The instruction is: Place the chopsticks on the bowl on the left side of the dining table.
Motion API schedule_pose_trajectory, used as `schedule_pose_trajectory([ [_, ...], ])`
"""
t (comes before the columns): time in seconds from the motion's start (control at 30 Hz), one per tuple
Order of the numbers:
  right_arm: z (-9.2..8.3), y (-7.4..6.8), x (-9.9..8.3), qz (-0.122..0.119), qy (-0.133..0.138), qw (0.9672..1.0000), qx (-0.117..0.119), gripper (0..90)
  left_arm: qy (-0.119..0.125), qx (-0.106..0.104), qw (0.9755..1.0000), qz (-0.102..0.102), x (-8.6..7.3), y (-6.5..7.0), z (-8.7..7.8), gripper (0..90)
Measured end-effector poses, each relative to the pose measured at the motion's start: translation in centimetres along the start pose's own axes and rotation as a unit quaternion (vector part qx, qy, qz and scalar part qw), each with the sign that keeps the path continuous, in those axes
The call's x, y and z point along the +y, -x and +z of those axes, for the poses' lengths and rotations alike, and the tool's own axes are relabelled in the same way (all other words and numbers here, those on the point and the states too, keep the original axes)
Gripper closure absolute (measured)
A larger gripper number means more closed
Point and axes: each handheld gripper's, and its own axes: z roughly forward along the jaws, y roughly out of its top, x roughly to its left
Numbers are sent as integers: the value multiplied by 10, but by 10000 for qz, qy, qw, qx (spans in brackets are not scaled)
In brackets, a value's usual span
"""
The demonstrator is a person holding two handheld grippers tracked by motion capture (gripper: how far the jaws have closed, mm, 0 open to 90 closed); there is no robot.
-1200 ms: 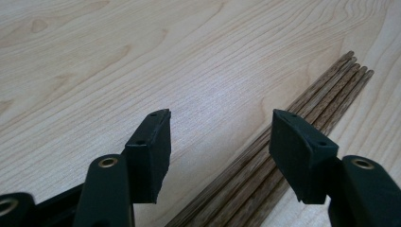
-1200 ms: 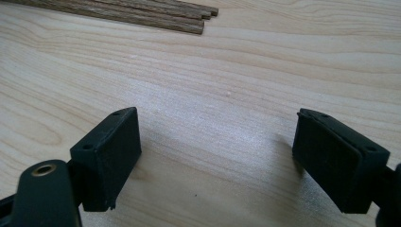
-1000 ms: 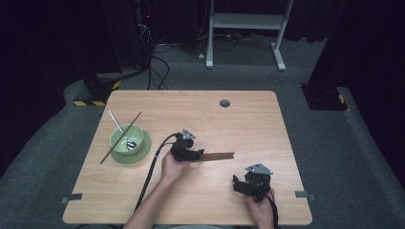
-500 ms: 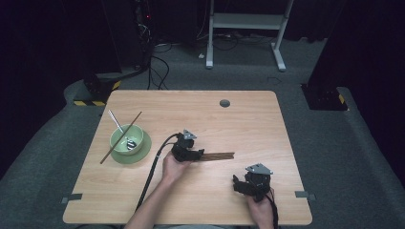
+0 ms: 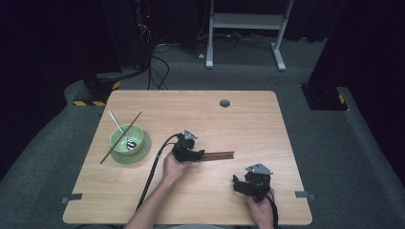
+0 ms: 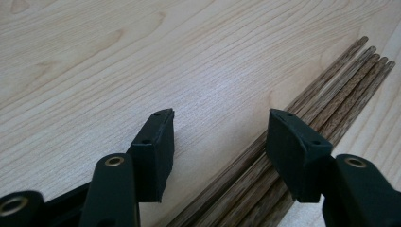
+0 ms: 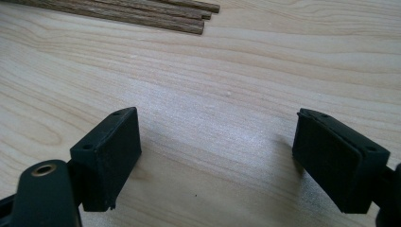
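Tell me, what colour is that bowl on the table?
Pale green; the bowl sits on a matching green saucer. The high view shows it best.

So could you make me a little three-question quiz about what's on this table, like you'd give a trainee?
1. True or false: the left tool is clamped shut on the bundle of chopsticks.
2. What lies across the green bowl?
A. a fork
B. one chopstick
C. a knife
3. Fill in: the right tool hovers over bare ____, its jaws open.

Key
1. False. Its jaws stand open, and the bundle runs beside and under one jaw.
2. B. A metal spoon rests in the bowl too.
3. Table, the light wood top.
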Motion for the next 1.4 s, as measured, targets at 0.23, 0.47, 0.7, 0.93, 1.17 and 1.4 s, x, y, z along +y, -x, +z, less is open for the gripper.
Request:
schedule_pose_trajectory([
  [0.23,0,0,0,-5,1,10000,0,158,7,34,10000,-20,-1,-3,-1,442],
  [0.47,0,0,0,0,0,10000,0,158,-58,203,9996,182,1,-1,0,476],
  [0.7,0,0,0,-17,4,10000,0,158,-82,243,9994,248,4,-1,3,486],
  [0.93,0,0,0,-12,3,10000,0,158,-92,310,9990,309,6,-2,4,507],
  [1.17,0,0,0,-12,3,10000,0,158,-175,311,9989,304,10,-6,5,563],
  [1.4,0,0,0,-26,2,10000,10,158,-212,309,9988,316,12,-10,5,628],
])
